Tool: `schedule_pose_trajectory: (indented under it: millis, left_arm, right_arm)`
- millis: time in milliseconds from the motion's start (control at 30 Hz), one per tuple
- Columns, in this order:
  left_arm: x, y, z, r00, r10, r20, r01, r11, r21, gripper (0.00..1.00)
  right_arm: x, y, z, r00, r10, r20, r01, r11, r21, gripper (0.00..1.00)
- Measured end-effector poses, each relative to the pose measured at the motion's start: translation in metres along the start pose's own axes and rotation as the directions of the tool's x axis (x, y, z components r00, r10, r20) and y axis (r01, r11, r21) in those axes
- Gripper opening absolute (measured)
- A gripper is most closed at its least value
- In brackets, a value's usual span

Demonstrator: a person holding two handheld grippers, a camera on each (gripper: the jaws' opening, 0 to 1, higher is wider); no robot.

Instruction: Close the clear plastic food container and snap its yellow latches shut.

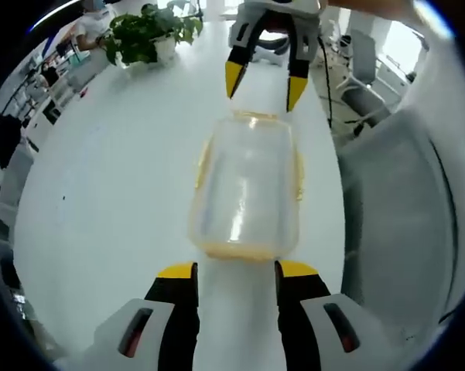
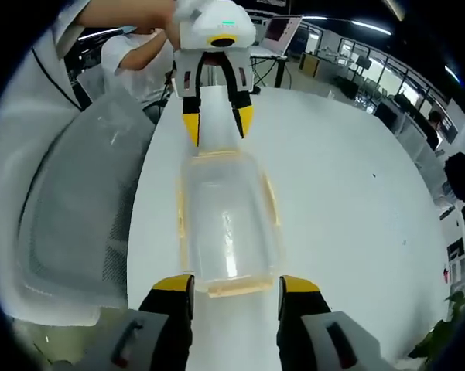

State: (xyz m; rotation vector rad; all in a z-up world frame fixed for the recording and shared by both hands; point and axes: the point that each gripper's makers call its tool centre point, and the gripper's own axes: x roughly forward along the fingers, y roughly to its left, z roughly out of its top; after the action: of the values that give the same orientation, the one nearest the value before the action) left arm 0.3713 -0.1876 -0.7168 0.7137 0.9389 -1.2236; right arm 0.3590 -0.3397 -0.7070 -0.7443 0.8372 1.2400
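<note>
Bright office, white surface [image 1: 100, 201] with a potted plant [image 1: 148, 32] at eleven o'clock in the left gripper view. Clear food box [image 1: 246, 193] lay mid-surface with its lid already on, between two facing claws. Left claw [image 1: 234, 272] spread open just short of the near end; right claw [image 2: 236, 284] likewise released at the opposite end. Yellow latches [image 1: 203, 164] ran along the edges, whether snapped could not be told. Best approach, probably: steady one end, press each latch squarely downward.
</note>
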Motion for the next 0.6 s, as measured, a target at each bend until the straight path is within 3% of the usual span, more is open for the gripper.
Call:
schedule_pose_trajectory:
  millis: [167, 267, 333, 433, 500, 567, 600]
  left_arm:
    - [-0.005, 0.005, 0.007, 0.999, 0.019, 0.051, -0.014, 0.996, -0.085, 0.29]
    - [-0.006, 0.009, 0.007, 0.997, 0.03, 0.068, -0.02, 0.989, -0.146, 0.33]
    - [-0.006, 0.007, 0.006, 0.998, 0.026, 0.064, -0.016, 0.986, -0.164, 0.33]
    - [-0.002, 0.001, 0.005, 0.997, 0.0, 0.079, 0.02, 0.967, -0.256, 0.36]
    - [0.002, -0.005, 0.003, 0.997, -0.026, 0.077, 0.051, 0.935, -0.352, 0.42]
    - [0.004, 0.001, 0.003, 0.996, 0.011, 0.086, 0.02, 0.939, -0.345, 0.4]
    - [0.005, 0.003, 0.004, 0.995, 0.027, 0.097, 0.012, 0.926, -0.378, 0.39]
  right_arm:
    - [0.001, 0.0, 0.005, 1.0, -0.008, -0.007, 0.009, 0.991, 0.13, 0.37]
    - [0.002, 0.002, 0.008, 1.0, 0.004, -0.002, -0.004, 0.983, 0.186, 0.5]
    - [0.001, 0.001, 0.009, 1.0, -0.011, -0.008, 0.013, 0.983, 0.182, 0.46]
    - [-0.001, -0.006, 0.012, 0.998, -0.059, 0.001, 0.057, 0.965, 0.254, 0.44]
    - [-0.003, -0.009, 0.015, 0.997, -0.067, 0.024, 0.056, 0.945, 0.323, 0.44]
    - [-0.004, -0.012, 0.013, 0.996, -0.082, 0.027, 0.064, 0.909, 0.411, 0.43]
    - [-0.005, -0.015, 0.013, 0.994, -0.103, 0.035, 0.075, 0.886, 0.458, 0.43]
